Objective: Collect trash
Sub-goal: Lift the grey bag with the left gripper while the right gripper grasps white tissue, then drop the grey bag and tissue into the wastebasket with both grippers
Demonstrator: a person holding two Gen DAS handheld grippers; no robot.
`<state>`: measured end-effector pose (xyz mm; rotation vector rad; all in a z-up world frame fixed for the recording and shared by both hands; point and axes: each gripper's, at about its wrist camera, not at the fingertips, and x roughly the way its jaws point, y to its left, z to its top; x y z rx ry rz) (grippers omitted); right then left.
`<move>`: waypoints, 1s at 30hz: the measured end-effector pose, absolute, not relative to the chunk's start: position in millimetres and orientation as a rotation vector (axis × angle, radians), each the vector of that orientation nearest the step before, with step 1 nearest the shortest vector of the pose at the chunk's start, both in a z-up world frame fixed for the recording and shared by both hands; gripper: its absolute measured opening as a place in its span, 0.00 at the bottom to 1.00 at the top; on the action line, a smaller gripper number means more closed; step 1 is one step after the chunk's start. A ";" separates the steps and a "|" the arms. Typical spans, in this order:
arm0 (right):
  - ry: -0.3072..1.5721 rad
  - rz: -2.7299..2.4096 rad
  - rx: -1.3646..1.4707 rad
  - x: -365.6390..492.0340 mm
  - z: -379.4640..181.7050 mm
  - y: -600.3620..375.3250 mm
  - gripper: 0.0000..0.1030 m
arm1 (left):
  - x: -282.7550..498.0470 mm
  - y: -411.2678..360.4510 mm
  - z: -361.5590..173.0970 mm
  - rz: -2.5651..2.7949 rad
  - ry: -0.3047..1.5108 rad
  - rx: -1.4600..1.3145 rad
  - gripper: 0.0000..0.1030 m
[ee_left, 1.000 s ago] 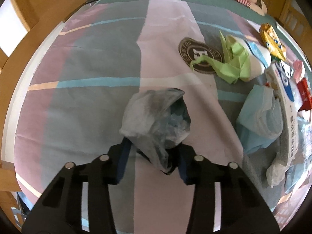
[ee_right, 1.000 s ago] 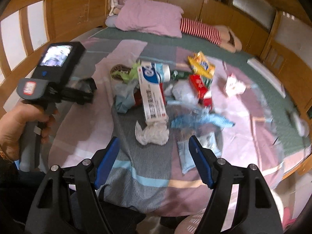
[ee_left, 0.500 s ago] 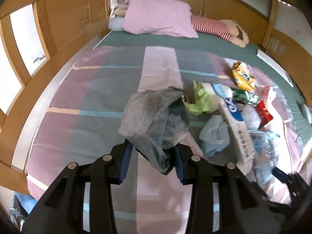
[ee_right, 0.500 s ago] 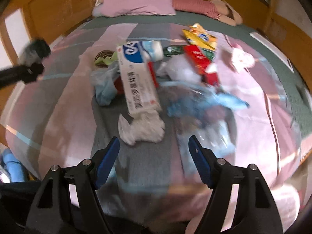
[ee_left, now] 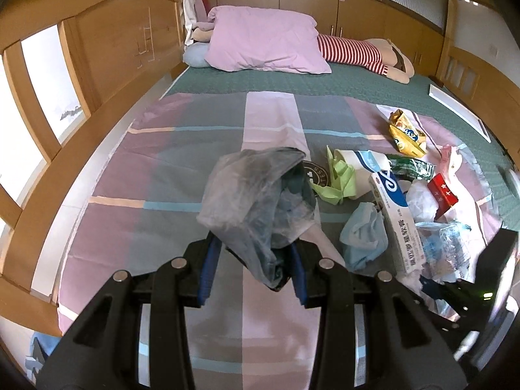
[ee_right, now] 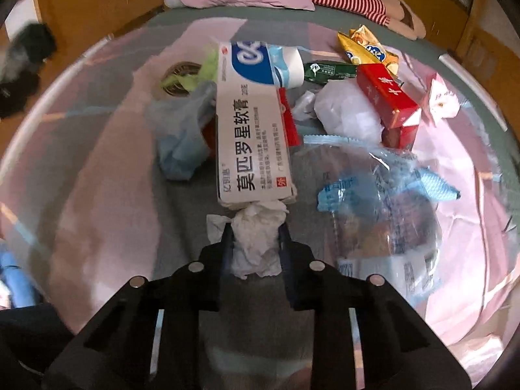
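Note:
A grey see-through plastic bag (ee_left: 256, 201) with crumpled scraps inside hangs above the striped bedsheet (ee_left: 156, 195), and my left gripper (ee_left: 255, 260) is shut on its lower end. Down on the sheet, my right gripper (ee_right: 256, 240) is closing its jaws; a crumpled white tissue (ee_right: 256, 224) sits between the pads, which touch it on both sides. The tissue lies against the near end of a long white ointment box (ee_right: 253, 130).
Litter is piled beyond the tissue: a pale blue bag (ee_right: 182, 136), a red carton (ee_right: 386, 97), a yellow snack packet (ee_right: 367, 48), a green wrapper (ee_right: 328, 71), a clear wrapper (ee_right: 373, 195). A pink pillow (ee_left: 266, 42) lies at the head. A wooden rail (ee_left: 65, 97) runs along the left.
My left gripper has lifted the bag and tilted up, so more of the bed shows. My right gripper dropped toward the white tissue and its wide jaws closed around it.

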<state>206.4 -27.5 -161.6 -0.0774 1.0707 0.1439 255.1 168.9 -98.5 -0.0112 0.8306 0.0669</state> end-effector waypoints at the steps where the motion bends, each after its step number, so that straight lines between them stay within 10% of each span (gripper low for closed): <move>1: 1.069 0.152 -0.063 203.0 -157.3 -29.8 0.27 | 254.6 168.2 -98.4 0.067 0.828 -0.007 0.38; 30: 0.780 0.065 0.051 -14.9 -25.4 -186.1 0.27 | 143.9 24.4 -57.6 -0.501 0.833 0.071 0.38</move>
